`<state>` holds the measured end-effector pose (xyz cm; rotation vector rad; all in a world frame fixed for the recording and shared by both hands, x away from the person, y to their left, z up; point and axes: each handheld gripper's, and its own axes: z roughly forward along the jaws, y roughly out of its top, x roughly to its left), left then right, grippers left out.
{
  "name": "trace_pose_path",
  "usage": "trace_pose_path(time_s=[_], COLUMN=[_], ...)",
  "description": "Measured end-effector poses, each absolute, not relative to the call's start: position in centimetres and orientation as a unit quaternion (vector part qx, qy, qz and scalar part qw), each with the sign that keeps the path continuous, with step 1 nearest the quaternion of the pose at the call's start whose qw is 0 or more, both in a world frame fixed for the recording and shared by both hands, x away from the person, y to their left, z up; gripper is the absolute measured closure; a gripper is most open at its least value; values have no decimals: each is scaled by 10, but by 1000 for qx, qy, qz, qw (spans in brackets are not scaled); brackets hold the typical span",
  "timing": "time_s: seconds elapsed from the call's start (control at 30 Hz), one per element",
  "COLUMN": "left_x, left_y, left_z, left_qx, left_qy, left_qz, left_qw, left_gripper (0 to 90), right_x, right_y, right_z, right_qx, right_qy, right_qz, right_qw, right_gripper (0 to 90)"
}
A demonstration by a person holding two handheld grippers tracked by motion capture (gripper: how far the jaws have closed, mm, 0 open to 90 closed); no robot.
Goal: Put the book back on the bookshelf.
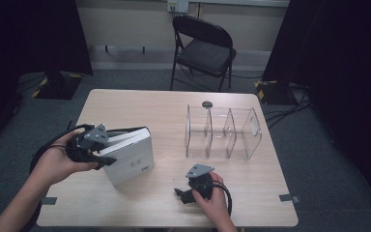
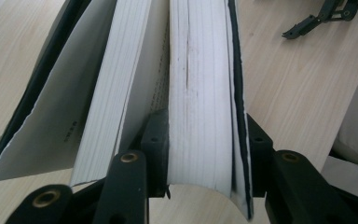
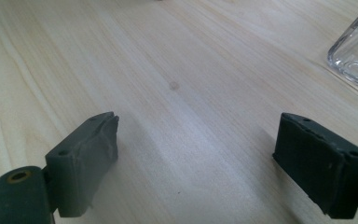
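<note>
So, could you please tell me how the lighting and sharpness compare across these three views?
High view: dim, soft, dark at the sides. Left gripper view: bright, the thick white-paged book sharp. Right gripper view: the pale wooden table evenly lit, the clear plastic divider rack slightly blurred.

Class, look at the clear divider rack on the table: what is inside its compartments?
The clear divider rack looks empty; through its transparent walls only the wooden table shows. A small dark round object lies behind it. Nothing seems hidden, though glare blurs the compartment floors.
</note>
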<state>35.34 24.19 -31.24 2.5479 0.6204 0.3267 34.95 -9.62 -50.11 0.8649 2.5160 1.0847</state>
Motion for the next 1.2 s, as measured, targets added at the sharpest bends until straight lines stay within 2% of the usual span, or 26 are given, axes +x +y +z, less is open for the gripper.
trace_pose_path(time_s=[0.17,0.43,0.67,1.2], left_x=[353,352,348,341], left_y=[245,251,258,269], left_z=[-314,-319,-320,-332], left_qx=[933,931,924,914], left_qy=[228,239,250,287], left_qz=[123,116,117,114], left_qw=[250,249,263,264], left_gripper=[549,505,455,329], right_x=[350,351,356,371], right_y=[-96,-96,-97,-75], right_z=[-501,-500,-494,-469], right_qx=[298,297,295,232], right_qy=[868,872,880,899], right_qz=[375,368,358,363], right_qw=[129,125,105,86], right_gripper=[118,123,193,192])
